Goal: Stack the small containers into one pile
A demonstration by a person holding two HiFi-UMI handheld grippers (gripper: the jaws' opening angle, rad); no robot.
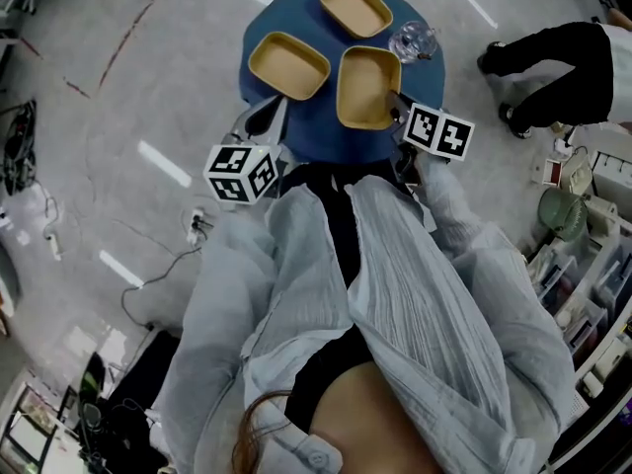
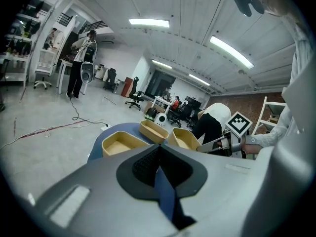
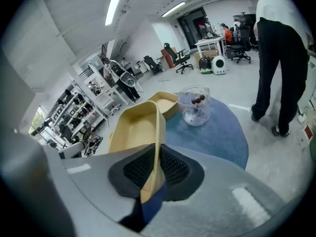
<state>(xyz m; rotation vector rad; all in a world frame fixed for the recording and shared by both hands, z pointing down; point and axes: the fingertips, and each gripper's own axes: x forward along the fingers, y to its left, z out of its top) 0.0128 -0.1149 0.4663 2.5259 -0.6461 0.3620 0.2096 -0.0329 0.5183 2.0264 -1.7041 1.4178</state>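
Three tan containers are on the round blue table. One sits at the near left, one at the far side. The third is at the near right, and my right gripper is shut on its near wall. Whether it rests on the table I cannot tell. My left gripper hovers at the table's near left edge, shut and empty, a little short of the near left container.
A clear glass bowl with something dark inside stands at the table's right, beside the held container. A person stands just right of the table. Shelving fills the right side, and cables lie on the floor at left.
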